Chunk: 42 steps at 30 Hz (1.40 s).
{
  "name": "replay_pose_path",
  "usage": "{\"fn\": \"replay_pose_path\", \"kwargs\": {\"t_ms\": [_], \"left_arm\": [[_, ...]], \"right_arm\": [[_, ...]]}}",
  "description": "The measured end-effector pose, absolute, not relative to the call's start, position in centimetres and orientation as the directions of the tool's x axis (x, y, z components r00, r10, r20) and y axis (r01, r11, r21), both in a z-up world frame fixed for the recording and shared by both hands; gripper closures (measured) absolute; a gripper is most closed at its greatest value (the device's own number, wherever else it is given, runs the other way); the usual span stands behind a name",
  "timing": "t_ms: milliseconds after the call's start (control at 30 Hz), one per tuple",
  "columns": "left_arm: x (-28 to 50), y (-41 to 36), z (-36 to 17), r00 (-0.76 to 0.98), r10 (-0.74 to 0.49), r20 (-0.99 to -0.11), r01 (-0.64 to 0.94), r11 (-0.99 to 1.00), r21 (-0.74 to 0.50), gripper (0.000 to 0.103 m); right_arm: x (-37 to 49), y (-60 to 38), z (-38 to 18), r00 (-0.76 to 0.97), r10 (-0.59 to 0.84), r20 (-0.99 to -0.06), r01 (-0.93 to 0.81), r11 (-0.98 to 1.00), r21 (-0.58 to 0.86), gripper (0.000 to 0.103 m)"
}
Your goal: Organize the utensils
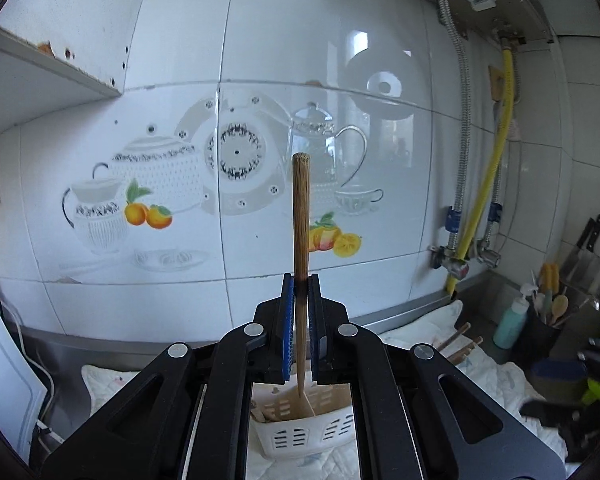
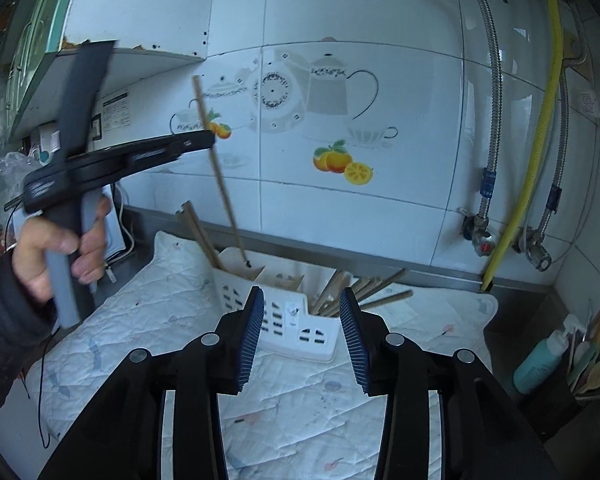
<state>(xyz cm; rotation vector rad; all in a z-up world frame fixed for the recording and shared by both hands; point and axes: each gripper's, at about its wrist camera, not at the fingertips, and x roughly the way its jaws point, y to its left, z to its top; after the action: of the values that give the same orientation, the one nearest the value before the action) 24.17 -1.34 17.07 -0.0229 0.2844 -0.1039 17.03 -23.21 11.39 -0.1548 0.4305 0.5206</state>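
Note:
My left gripper (image 1: 301,280) is shut on a wooden chopstick (image 1: 301,216) that stands upright, its lower tip over the white slotted utensil basket (image 1: 300,436). In the right wrist view that left gripper (image 2: 210,138), held by a person's hand (image 2: 60,248), carries the chopstick (image 2: 220,176) steeply tilted, its tip at the basket's (image 2: 300,328) back compartment. More chopsticks (image 2: 198,236) lean in the basket's left end, and several chopsticks (image 2: 364,288) lie on the cloth behind it. My right gripper (image 2: 302,300) hovers open in front of the basket, nothing between its fingers.
A white quilted cloth (image 2: 148,320) covers the steel counter. At the right stand a teal bottle (image 2: 540,364) and a dark holder with spoons (image 2: 592,368). Hoses and valves (image 2: 488,240) hang on the tiled wall. Knives (image 1: 588,252) hang at the far right.

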Motion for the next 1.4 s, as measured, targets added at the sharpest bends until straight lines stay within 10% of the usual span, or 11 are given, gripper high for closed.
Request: {"fn": "replay_pose_path", "kwargs": {"t_ms": [567,1100,1400], "left_arm": [[24.8,-0.8,15.6,0.937,-0.12,-0.328,0.097,0.992,-0.084,0.089],[14.1,0.3,13.8,0.945,-0.092,-0.315,0.071,0.995,-0.075,0.009],[8.6,0.7,8.5,0.924,-0.055,-0.378,0.031,0.997,-0.07,0.005]], "right_arm": [[14.8,-23.0,7.3,0.765,0.439,-0.472,-0.495,0.869,0.005,0.058],[11.3,-25.2,3.7,0.764,0.417,-0.492,-0.397,0.905,0.149,0.038],[8.8,-24.4,1.6,0.777,0.363,-0.513,-0.366,0.925,0.101,0.022]]}}
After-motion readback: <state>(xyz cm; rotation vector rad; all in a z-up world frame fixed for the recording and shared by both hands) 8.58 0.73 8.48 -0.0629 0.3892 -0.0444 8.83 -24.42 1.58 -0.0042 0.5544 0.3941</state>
